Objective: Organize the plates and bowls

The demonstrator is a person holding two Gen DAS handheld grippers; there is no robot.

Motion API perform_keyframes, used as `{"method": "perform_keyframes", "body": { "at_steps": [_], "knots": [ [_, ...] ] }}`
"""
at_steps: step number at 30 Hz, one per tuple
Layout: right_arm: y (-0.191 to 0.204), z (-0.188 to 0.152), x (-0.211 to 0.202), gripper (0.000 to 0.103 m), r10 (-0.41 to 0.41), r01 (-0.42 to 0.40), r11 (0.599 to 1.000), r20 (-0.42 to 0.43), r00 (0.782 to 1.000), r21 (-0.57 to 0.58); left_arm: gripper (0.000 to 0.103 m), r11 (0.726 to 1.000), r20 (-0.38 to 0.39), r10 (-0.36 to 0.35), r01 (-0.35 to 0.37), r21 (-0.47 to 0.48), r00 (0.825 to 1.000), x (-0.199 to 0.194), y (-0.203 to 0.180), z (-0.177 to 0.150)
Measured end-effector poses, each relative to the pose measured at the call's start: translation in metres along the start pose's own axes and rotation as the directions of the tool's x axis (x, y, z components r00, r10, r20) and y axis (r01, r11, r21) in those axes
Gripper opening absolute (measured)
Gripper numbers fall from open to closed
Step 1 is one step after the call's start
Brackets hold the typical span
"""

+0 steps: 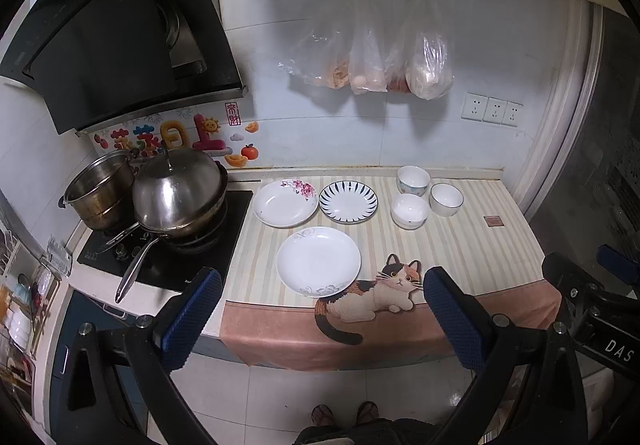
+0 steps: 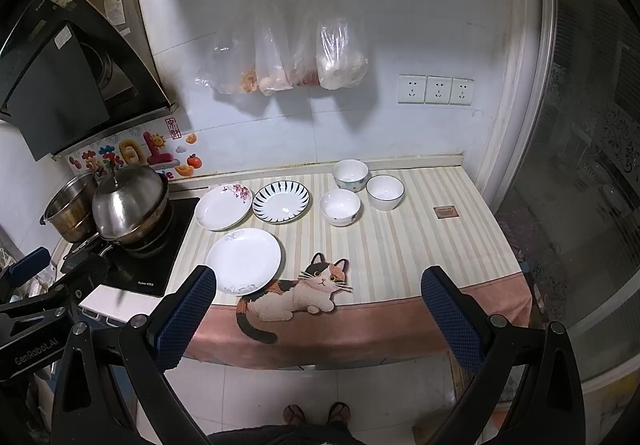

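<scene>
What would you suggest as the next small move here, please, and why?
Probably bring the left hand-held gripper down toward the near white plate. Both it and the right hand-held gripper are open and empty, short of the counter; all three plates and three bowls lie apart, unstacked, and that plate sits closest to the front edge.

The 3 plates, a white plate, a pink-flowered plate and a blue-striped plate, look like glossy glazed ceramic, as do the 3 bowls. They rest on a matt striped cloth with a printed cat. The domed lid and the pot are shiny metal, the hob smooth black glass. The hanging bags are thin clear plastic; each finger pad is blue, rough-textured rubber
</scene>
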State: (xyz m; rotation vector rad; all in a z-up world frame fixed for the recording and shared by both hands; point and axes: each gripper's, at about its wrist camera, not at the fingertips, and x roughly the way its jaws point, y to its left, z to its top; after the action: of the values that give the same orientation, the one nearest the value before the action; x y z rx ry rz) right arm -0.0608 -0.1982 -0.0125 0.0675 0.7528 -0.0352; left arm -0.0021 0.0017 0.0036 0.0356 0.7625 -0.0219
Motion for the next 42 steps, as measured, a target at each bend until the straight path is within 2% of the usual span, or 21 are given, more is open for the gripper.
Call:
{"method": "perform_keyframes", "body": {
  "at_steps": [42],
  "knots": [
    [-0.0063,0.0034,-0.0074,0.103,-0.008,0.008,1.000,0.008,1.000,-0.005,0.103,1.000,0.007,-0.014,0.014,-0.014,1.000,-0.0038,-0.0035,0.0034]
  ]
}}
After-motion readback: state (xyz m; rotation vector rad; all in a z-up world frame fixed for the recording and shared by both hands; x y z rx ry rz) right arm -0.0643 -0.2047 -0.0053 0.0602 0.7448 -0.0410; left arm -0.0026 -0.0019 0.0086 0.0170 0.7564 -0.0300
